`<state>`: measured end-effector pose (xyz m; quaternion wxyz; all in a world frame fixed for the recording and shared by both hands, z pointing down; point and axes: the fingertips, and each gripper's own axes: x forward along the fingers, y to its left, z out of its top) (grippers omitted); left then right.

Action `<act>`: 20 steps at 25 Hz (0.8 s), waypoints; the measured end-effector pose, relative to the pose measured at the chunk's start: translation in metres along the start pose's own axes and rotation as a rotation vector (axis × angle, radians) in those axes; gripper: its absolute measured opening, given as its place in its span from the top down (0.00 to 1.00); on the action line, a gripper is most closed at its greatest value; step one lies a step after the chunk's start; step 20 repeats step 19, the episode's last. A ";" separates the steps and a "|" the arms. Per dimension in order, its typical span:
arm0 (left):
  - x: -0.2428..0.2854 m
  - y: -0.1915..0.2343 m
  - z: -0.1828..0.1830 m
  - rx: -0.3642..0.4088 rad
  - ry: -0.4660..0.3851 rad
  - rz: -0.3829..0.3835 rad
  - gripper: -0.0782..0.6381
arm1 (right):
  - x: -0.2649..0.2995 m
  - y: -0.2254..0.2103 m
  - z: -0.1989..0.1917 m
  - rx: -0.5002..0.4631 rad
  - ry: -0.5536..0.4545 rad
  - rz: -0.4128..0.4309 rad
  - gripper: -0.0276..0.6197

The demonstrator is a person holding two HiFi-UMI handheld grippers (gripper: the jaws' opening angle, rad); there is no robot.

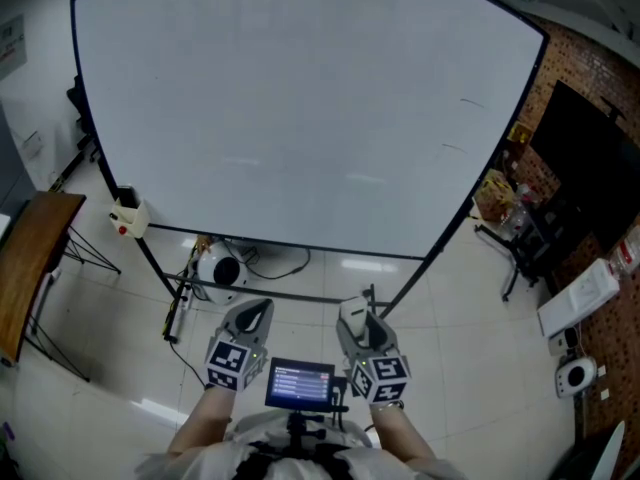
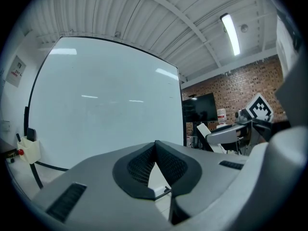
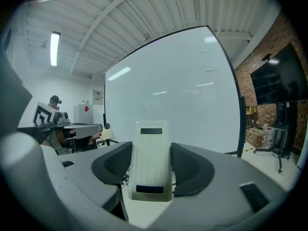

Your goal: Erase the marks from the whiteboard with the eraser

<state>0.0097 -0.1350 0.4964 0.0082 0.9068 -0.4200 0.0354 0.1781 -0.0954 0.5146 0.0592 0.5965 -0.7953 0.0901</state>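
A whiteboard (image 1: pixel 300 108) on a black stand fills the head view from 9 o'clock round to 3 o'clock. Two short dark marks (image 1: pixel 468 101) sit near its edge at about 2 o'clock. The rest of the surface looks clean, with only ceiling lights reflected in it.

Both grippers are held low at 6 o'clock, well apart from the board, with a small lit screen (image 1: pixel 300 383) between them. The right gripper (image 1: pixel 358 320) pinches the white eraser (image 3: pixel 150 162) between its dark pads. The eraser stands upright and points toward the board. In the right gripper view, the two marks lie at 1 o'clock above it.

The left gripper (image 2: pixel 155 144) has its jaws pressed together at the tips with nothing between them. Only a narrow wedge of floor shows below the point where the pads meet. It also faces the board, which spreads from 9 o'clock to 12 o'clock in the left gripper view.

A cream box (image 1: pixel 130 218) with a red spot hangs on the board's left post at 8 o'clock in the head view. Beside it is a wooden table (image 1: pixel 30 258) at 9 o'clock. A white round device (image 1: pixel 220 268) with cables lies on the tiled floor under the board. A dark TV (image 1: pixel 580 158) stands against the brick wall at 3 o'clock.
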 end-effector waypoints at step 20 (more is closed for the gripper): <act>0.014 0.008 0.005 -0.015 -0.007 0.009 0.90 | 0.015 -0.009 0.010 0.003 -0.019 0.003 0.56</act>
